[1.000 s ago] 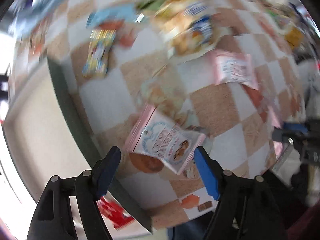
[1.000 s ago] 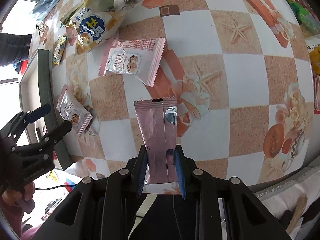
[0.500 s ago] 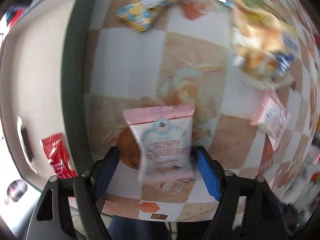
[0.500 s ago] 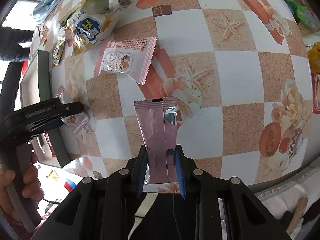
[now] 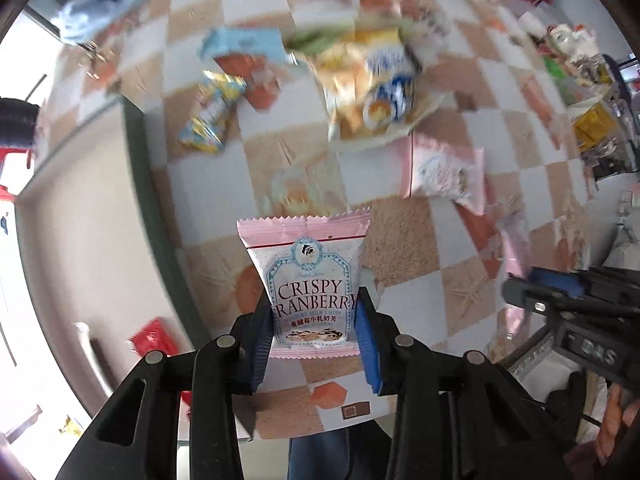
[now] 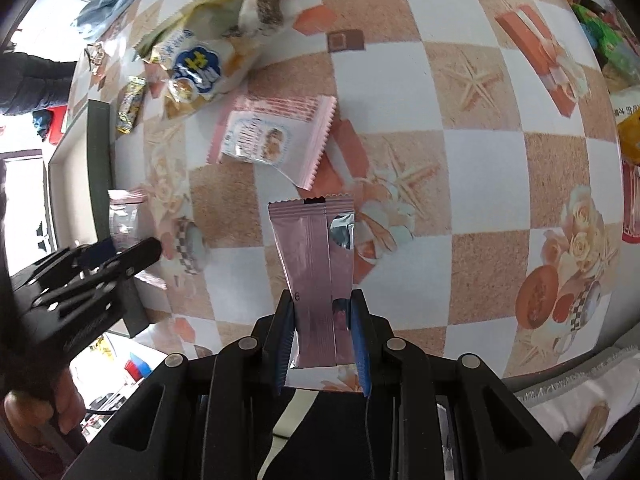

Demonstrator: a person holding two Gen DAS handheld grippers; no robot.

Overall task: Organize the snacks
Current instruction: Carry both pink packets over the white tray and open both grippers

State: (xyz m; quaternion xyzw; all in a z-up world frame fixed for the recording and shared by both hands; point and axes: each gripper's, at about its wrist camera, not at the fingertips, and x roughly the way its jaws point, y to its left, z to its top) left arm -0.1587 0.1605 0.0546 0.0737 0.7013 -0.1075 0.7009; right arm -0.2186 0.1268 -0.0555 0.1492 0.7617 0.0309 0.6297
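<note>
Since the earlier frame, the left gripper [image 5: 314,338] has closed on the cranberry pack [image 5: 310,292] and lifted it off the tablecloth [image 5: 404,236]; the right gripper [image 6: 322,346] has not changed its grasp.

Left gripper: jaws narrowed onto the lower half of the cranberry pack, one pad on each side edge. The pack stands upright, label facing the camera.

Right gripper: jaws closed on the lower end of the pink sachet [image 6: 316,264], seam side toward the camera, upper end free.

Landmark: the tray [image 5: 80,216]. Its green rim runs just left of the held cranberry pack. A red wrapper [image 5: 154,340] appears to lie inside the tray, though blur limits certainty. A second pink pack [image 6: 272,140] lies flat on the tablecloth, right of the tray and well apart from it. A yellow-blue bag [image 6: 196,66] lies beyond that pack, farther from the tray's near end.
</note>
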